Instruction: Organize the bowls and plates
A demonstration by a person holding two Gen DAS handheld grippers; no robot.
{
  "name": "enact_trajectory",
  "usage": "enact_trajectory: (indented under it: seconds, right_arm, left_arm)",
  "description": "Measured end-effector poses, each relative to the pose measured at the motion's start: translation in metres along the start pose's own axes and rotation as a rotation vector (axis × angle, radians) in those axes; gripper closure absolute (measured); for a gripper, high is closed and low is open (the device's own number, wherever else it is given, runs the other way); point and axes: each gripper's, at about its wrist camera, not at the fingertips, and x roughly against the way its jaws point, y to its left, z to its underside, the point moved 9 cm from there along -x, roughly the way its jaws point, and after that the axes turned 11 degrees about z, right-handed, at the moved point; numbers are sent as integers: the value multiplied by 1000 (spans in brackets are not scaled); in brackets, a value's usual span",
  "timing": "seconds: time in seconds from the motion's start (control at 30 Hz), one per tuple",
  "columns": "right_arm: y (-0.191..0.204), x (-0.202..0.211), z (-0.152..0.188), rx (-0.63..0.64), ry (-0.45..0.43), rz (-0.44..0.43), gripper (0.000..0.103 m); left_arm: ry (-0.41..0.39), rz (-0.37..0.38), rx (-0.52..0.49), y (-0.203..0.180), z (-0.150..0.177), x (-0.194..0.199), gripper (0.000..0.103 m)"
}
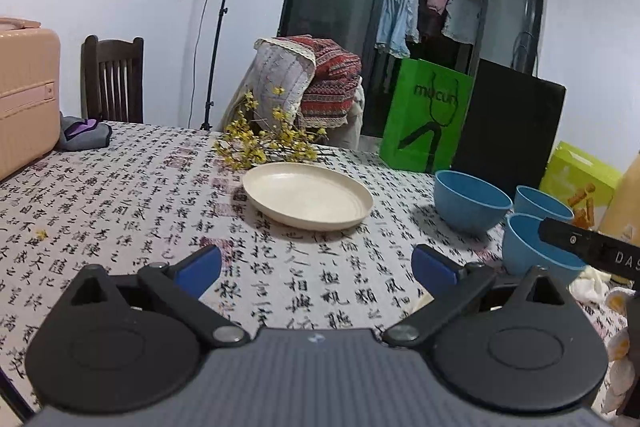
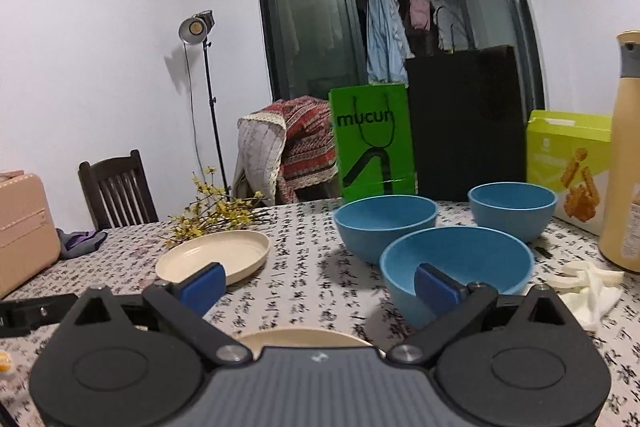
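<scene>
Both tongs gape wide, empty: left tongs (image 1: 316,265), right tongs (image 2: 318,285). Cream plate (image 1: 306,194) lies flat, face up, mid-tabletop (image 1: 120,195). Three blue bowls (image 2: 456,259) stand upright, clustered to its right.

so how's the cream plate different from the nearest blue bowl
The cream plate is shallow and wide with a low rim; the nearest blue bowl is deep with tall curved walls. The plate sits alone by the yellow flowers; the bowl is grouped with two other blue bowls. Both are upright, empty and ungripped.
</scene>
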Motion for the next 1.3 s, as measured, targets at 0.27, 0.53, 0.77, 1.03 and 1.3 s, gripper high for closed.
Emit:
enact_trajectory:
  seconds: [0.27, 0.53, 0.77, 1.03, 1.3]
  right_arm:
    - [25, -18, -29, 36, 33, -42, 2]
    - [54, -39, -48, 84, 46, -67, 2]
    - [69, -63, -54, 90, 90, -69, 2]
    - [83, -90, -53, 77, 146, -65, 2]
    - [95, -114, -52, 74, 187, -61, 2]
  left_arm:
    - [5, -8, 34, 16, -23, -9, 0]
    - [19, -13, 62, 28, -44, -22, 0]
    - [26, -37, 41, 35, -63, -34, 0]
    - [26, -60, 43, 49, -76, -45, 0]
    - [36, -92, 85, 71, -86, -63, 0]
